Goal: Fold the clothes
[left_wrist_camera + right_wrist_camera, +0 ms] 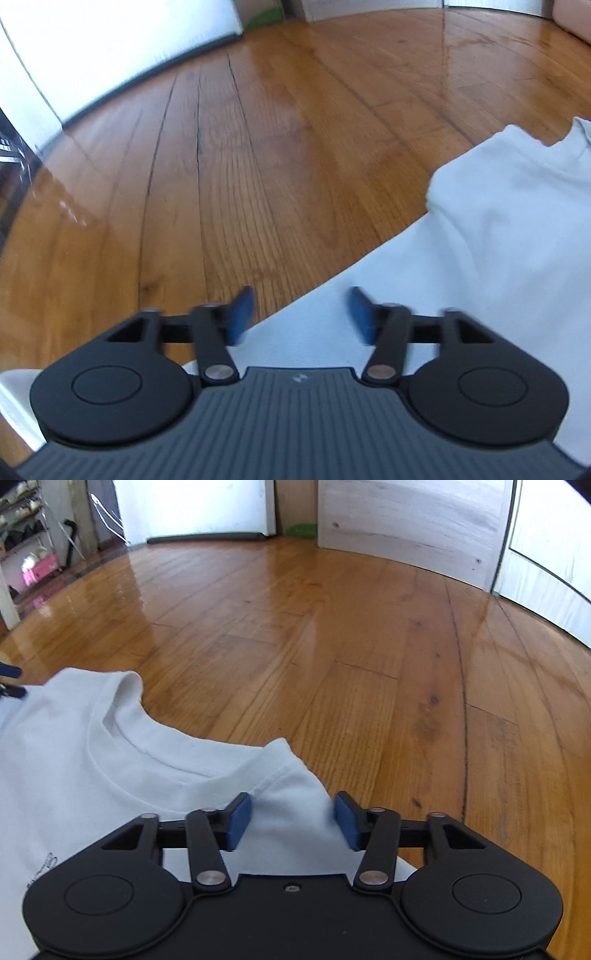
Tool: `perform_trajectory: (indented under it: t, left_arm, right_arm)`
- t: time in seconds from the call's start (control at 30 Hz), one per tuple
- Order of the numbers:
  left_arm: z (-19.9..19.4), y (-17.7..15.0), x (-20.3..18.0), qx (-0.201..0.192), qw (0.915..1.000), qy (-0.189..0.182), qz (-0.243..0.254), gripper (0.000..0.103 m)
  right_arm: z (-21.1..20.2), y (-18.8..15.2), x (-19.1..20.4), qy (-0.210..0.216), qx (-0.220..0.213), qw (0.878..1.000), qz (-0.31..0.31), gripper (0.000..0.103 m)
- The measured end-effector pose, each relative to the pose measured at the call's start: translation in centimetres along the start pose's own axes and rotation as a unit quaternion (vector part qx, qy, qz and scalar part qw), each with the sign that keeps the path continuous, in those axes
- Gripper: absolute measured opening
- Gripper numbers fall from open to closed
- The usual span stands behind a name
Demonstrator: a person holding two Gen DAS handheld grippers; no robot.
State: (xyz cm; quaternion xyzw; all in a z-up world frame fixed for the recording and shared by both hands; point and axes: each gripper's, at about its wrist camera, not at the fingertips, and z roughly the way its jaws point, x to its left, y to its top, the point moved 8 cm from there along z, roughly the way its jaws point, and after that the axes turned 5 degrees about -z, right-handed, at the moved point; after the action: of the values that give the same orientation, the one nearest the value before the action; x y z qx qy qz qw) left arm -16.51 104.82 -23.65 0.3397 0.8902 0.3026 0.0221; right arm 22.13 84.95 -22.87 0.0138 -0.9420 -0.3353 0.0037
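The white T-shirt [110, 775] lies spread on the wooden floor [332, 646], but neither camera shows all of it: the right wrist view loses its lower body under the gripper housing and off the left edge, and a small dark print near the bottom left is too cut off to read. That view alone shows the ribbed collar and the shoulder seam, with the right gripper [293, 821] over the shoulder corner, jaws apart and cloth showing between the blue pads. At the left edge a sliver of blue is probably the other tool. The left wrist view is motion-blurred; it shows only plain cloth [498, 258] with one soft fold, and the left gripper [301, 317] straddling the shirt's edge, jaws apart, left pad [242, 314] over bare floor [221, 147].
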Motion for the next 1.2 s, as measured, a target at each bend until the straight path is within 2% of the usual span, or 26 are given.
perform_trajectory:
  t: [0.03, 0.07, 0.13, 0.2, 0.27, 0.3, 0.33, 0.43, 0.5, 0.57, 0.67, 0.7, 0.8, 0.87, 0.9, 0.93, 0.97, 1.0, 1.03, 1.07, 1.1, 1.13, 1.2]
  left_arm:
    - [0.4, 0.0, 0.6, -0.003, 0.9999, 0.002, -0.012, 0.092]
    - [0.9, -0.1, 1.1, 0.002, 0.9996, -0.003, -0.028, 0.096]
    - [1.5, -0.6, 1.6, 0.008, 0.997, -0.037, -0.068, 0.097]
    - [1.7, -1.0, 1.9, 0.008, 0.9942, -0.055, -0.092, 0.097]
    - [1.1, -1.2, 1.0, -0.007, 0.9936, -0.069, -0.088, 0.068]
    - [0.5, -1.3, 0.1, -0.015, 0.9938, -0.076, -0.08, 0.017]
    - [-0.3, -1.5, -0.8, -0.016, 0.9947, -0.077, -0.066, 0.004]
    - [-2.5, -2.3, -3.5, -0.023, 0.9968, -0.072, -0.026, 0.004]
    - [-2.7, -2.7, -3.1, -0.039, 0.9991, -0.012, -0.011, 0.004]
    - [-2.6, -2.5, -1.4, -0.044, 0.9973, 0.037, -0.044, 0.004]
    - [-2.0, -2.2, 0.1, -0.043, 0.9935, 0.056, -0.089, 0.004]
    - [-1.7, -2.1, 0.0, -0.044, 0.9931, 0.066, -0.087, 0.004]
    - [-0.6, -2.0, -1.5, -0.045, 0.9928, 0.103, -0.041, 0.005]
    - [-0.4, -2.1, -1.6, -0.041, 0.9903, 0.126, -0.042, 0.01]
    - [-0.5, -2.1, -1.4, -0.04, 0.9889, 0.135, -0.046, 0.013]
    - [-0.9, -2.2, -0.9, -0.039, 0.9881, 0.136, -0.059, 0.017]
    - [-1.4, -2.1, -0.3, -0.039, 0.9874, 0.135, -0.073, 0.023]
    - [-2.2, -1.9, 0.5, -0.049, 0.9867, 0.127, -0.088, 0.033]
    - [-3.1, -1.8, 1.5, -0.066, 0.9856, 0.122, -0.096, 0.042]
    - [-4.1, -1.8, 2.7, -0.086, 0.9829, 0.131, -0.097, 0.048]
    - [-5.1, -1.9, 4.3, -0.102, 0.978, 0.154, -0.097, 0.056]
    - [-6.0, -2.0, 5.8, -0.116, 0.9729, 0.174, -0.099, 0.059]
    - [-7.1, -2.9, 9.6, -0.116, 0.9675, 0.181, -0.133, 0.059]
  right_arm:
    - [0.0, 0.0, -0.1, 0.007, -0.005, 1.0, 0.003, 0.033]
    - [0.0, 0.1, -0.2, 0.01, -0.008, 1.0, 0.006, 0.029]
    - [-0.1, 0.1, -0.1, 0.01, -0.014, 1.0, 0.0, 0.013]
    - [-0.3, -0.1, 0.5, 0.0, -0.021, 0.999, -0.028, 0.008]
    - [-0.7, -0.1, 0.7, -0.01, -0.029, 0.999, -0.036, 0.007]
    - [-0.9, 0.0, 0.8, -0.015, -0.034, 0.999, -0.04, 0.007]
    - [-1.1, 0.1, 0.7, -0.018, -0.042, 0.998, -0.035, 0.007]
    - [-2.3, 0.5, 0.2, -0.025, -0.072, 0.997, -0.013, 0.007]
    - [-2.8, 0.4, 0.0, -0.023, -0.088, 0.996, 0.003, 0.006]
    - [-2.6, 0.1, 0.1, -0.033, -0.09, 0.995, 0.002, 0.006]
    - [-2.7, 0.4, 0.1, -0.042, -0.102, 0.994, 0.003, 0.005]
    - [-2.9, 0.7, 0.3, -0.048, -0.108, 0.993, 0.002, 0.005]
    - [-2.5, 1.2, 0.8, -0.06, -0.111, 0.992, -0.011, 0.005]
    - [-1.3, 0.4, -0.5, -0.083, -0.079, 0.993, 0.008, 0.005]
    - [-0.8, 0.1, -1.2, -0.095, -0.063, 0.993, 0.017, 0.011]
    - [-1.6, 0.0, -2.8, -0.125, -0.071, 0.988, 0.051, 0.023]
    - [-3.2, -0.1, -4.7, -0.137, -0.091, 0.981, 0.099, 0.029]
    - [-4.9, -0.2, -6.6, -0.149, -0.111, 0.972, 0.146, 0.036]
    - [-6.0, -0.7, -8.3, -0.123, -0.121, 0.968, 0.184, 0.039]
    - [-7.1, -1.2, -10.1, -0.096, -0.131, 0.962, 0.222, 0.039]
    - [-7.4, -1.9, -11.2, -0.092, -0.109, 0.964, 0.224, 0.039]
    - [-7.6, -2.6, -12.4, -0.087, -0.087, 0.966, 0.225, 0.039]
    - [-8.0, -4.1, -12.7, -0.09, -0.047, 0.978, 0.182, 0.039]
